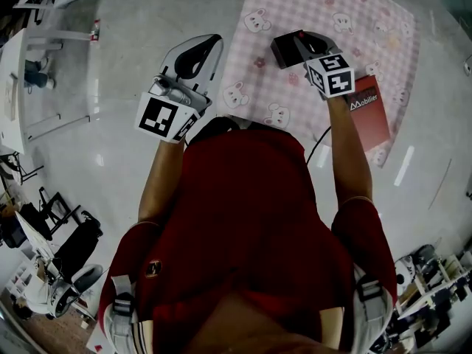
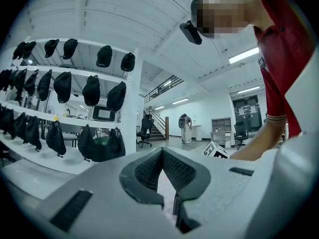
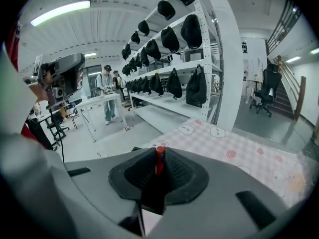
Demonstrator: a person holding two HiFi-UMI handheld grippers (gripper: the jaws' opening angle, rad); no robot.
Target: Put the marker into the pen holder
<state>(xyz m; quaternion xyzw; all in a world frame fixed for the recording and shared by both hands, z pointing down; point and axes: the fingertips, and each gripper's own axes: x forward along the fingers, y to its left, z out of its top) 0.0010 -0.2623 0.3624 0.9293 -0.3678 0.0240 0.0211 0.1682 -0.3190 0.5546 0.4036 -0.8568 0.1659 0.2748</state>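
While the marker [image 3: 159, 157] is pinched between the jaws of the right gripper [image 1: 296, 44], above the pink checked cloth [image 1: 346, 21] toward its near edge, any loosening of that pinch would probably let the slim barrel slip or tilt. No view shows the pen holder, so its contents cannot be stated. Left gripper [image 2: 162, 153]: jaws pressed together, empty. A red booklet [image 1: 371, 113] lies near the cloth's right edge.

Two hand-held grippers [image 1: 195, 59] [image 1: 298, 43], one marker [image 3: 159, 159]
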